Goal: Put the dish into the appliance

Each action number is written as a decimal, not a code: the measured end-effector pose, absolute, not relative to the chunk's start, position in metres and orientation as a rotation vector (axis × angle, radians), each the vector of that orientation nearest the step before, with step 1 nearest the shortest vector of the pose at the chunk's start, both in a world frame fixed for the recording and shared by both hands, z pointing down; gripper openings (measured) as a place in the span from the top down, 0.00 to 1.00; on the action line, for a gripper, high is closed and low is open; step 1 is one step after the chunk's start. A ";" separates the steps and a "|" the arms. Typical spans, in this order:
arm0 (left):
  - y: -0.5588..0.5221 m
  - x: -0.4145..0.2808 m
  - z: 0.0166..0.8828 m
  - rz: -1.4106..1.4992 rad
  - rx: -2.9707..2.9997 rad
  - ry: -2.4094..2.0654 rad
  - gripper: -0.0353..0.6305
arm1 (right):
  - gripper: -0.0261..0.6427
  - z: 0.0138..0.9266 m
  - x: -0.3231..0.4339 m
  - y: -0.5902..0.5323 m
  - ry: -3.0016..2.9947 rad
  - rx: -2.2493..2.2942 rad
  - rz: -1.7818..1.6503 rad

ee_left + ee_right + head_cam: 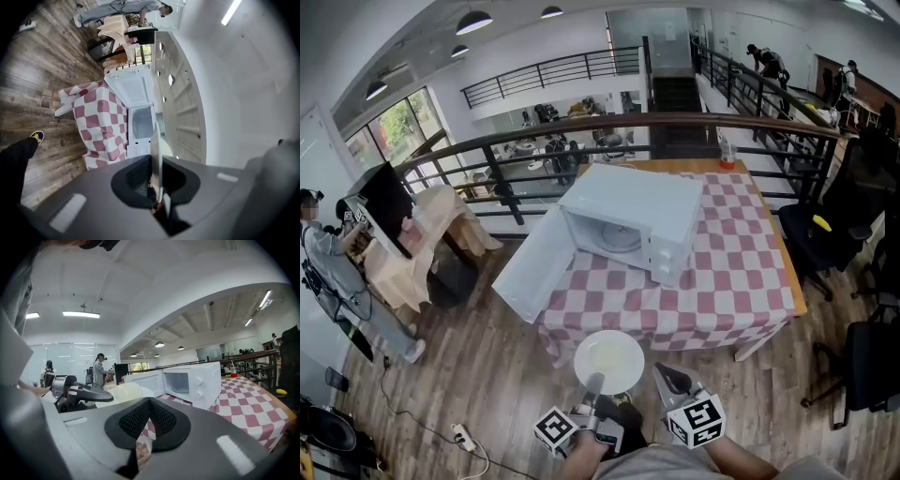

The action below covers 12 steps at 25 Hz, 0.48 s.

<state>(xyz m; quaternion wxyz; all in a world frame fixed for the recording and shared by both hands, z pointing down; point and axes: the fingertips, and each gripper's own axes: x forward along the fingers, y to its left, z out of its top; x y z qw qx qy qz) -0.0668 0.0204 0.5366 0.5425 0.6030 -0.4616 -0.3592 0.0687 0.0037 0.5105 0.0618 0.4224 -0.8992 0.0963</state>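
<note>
Short of the worktop (741, 281), the dish (609, 361) hangs over the floor. Its near rim is pinched in the left hand-held gripper (595, 382), whose jaws are clamped tight on it. The right hand-held gripper (673, 378) rides beside it, jaws together on nothing. The microwave (628, 220) stands ahead on the worktop, its door (534, 267) swung fully out. To do this well, I judge the dish should be kept level, carried clear of the door's edge, lined up with the opening and set on the turntable (614, 236) before release. The dish looks empty, and the cavity shows only its turntable. A cup (727, 155) of red drink stands at the far edge.
</note>
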 end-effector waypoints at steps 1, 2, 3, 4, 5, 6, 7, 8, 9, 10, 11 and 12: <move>0.014 -0.069 0.538 -0.848 1.433 -1.100 0.91 | 0.96 0.512 0.068 -0.003 -2.716 1.279 0.294; 0.007 -0.070 0.539 -0.843 1.432 -1.103 0.91 | 0.96 0.514 0.068 -0.009 -2.711 1.280 0.299; 0.000 -0.072 0.541 -0.841 1.430 -1.104 0.91 | 0.96 0.516 0.067 -0.015 -2.708 1.279 0.305; -0.006 -0.073 0.542 -0.838 1.431 -1.105 0.91 | 0.96 0.518 0.065 -0.021 -2.705 1.276 0.311; -0.013 -0.075 0.542 -0.835 1.434 -1.106 0.91 | 0.96 0.520 0.063 -0.028 -2.703 1.273 0.314; -0.021 -0.077 0.542 -0.833 1.436 -1.104 0.91 | 0.96 0.521 0.060 -0.034 -2.702 1.269 0.316; -0.029 -0.078 0.542 -0.835 1.433 -1.100 0.91 | 0.96 0.521 0.058 -0.041 -2.702 1.266 0.316; -0.036 -0.079 0.542 -0.836 1.430 -1.097 0.91 | 0.96 0.522 0.055 -0.048 -2.701 1.263 0.315; -0.044 -0.081 0.543 -0.836 1.429 -1.097 0.91 | 0.96 0.523 0.053 -0.055 -2.700 1.259 0.314; -0.051 -0.084 0.545 -0.835 1.429 -1.099 0.91 | 0.96 0.523 0.050 -0.063 -2.698 1.255 0.312; -0.058 -0.086 0.546 -0.833 1.428 -1.100 0.91 | 0.96 0.524 0.047 -0.070 -2.695 1.250 0.311; -0.065 -0.089 0.547 -0.829 1.427 -1.103 0.91 | 0.96 0.524 0.043 -0.077 -2.691 1.246 0.309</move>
